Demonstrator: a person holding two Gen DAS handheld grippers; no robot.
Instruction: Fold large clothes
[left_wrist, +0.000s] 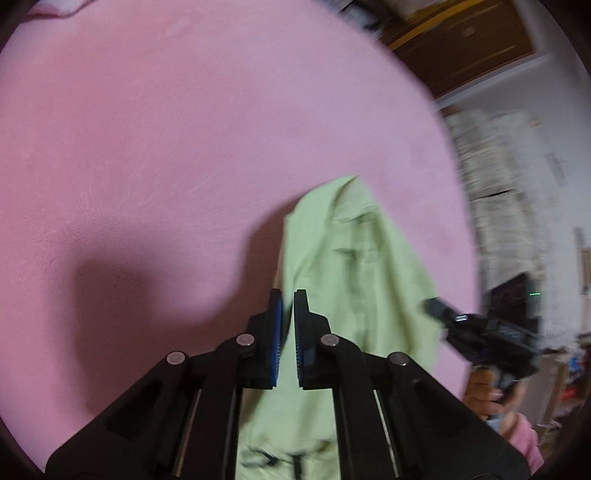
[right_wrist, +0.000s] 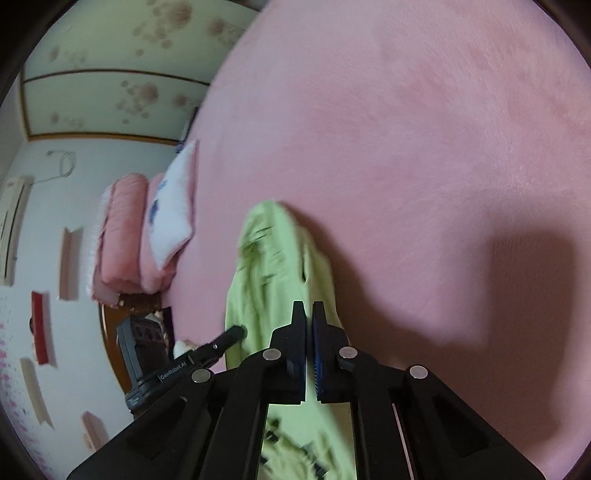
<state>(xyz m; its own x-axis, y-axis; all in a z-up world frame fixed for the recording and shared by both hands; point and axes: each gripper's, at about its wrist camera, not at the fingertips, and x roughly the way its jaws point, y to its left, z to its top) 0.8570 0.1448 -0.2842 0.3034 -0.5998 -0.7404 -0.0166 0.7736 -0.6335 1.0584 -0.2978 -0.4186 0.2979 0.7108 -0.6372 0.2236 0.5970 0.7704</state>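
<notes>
A light green garment (left_wrist: 351, 258) lies bunched in a long heap on the pink bed cover (left_wrist: 184, 129); dark print shows at its near end. My left gripper (left_wrist: 288, 295) has its blue pads nearly together with green cloth in the thin gap. From the right, the right gripper (left_wrist: 432, 306) touches the garment's edge. In the right wrist view the same garment (right_wrist: 269, 266) runs under my right gripper (right_wrist: 308, 306), whose pads also pinch cloth. The left gripper (right_wrist: 238, 332) meets the cloth's left edge there.
Pink bed cover (right_wrist: 406, 129) stretches far ahead. Rolled pink bedding (right_wrist: 122, 236) and a white pillow (right_wrist: 173, 206) sit at the bed's left end. Dark wooden furniture (left_wrist: 461, 44) and a wall stand beyond the bed. A person's hand (left_wrist: 480, 391) holds the right gripper.
</notes>
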